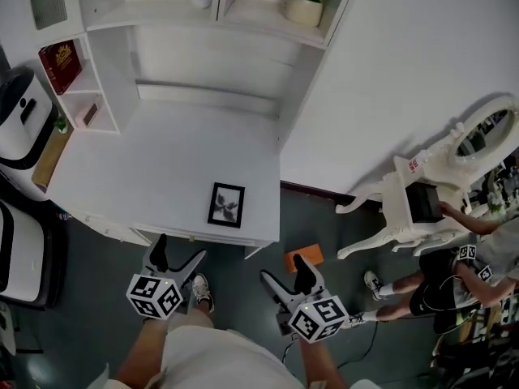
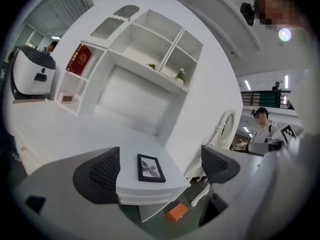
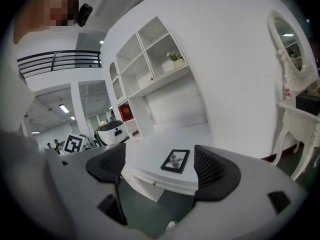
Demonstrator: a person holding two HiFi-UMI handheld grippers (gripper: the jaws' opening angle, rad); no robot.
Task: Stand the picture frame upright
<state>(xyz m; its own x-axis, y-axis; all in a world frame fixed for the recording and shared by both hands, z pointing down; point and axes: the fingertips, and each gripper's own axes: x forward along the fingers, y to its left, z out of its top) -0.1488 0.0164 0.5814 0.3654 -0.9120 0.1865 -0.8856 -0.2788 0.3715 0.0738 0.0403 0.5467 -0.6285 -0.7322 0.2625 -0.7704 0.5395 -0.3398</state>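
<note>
Your black-framed picture frame (image 1: pixel 226 205) lies flat near the white table's (image 1: pixel 146 177) front edge. Your left tongs (image 1: pixel 178 258) and right tongs (image 1: pixel 284 277) hang wide apart and empty, short of the table.

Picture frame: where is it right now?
Head view, centre: the picture frame lies flat, face up, near the front right corner of the white desk, just ahead of the left gripper and right gripper, both open and clear of it.

Smooth matt white desk (image 1: pixel 162 177)
</note>
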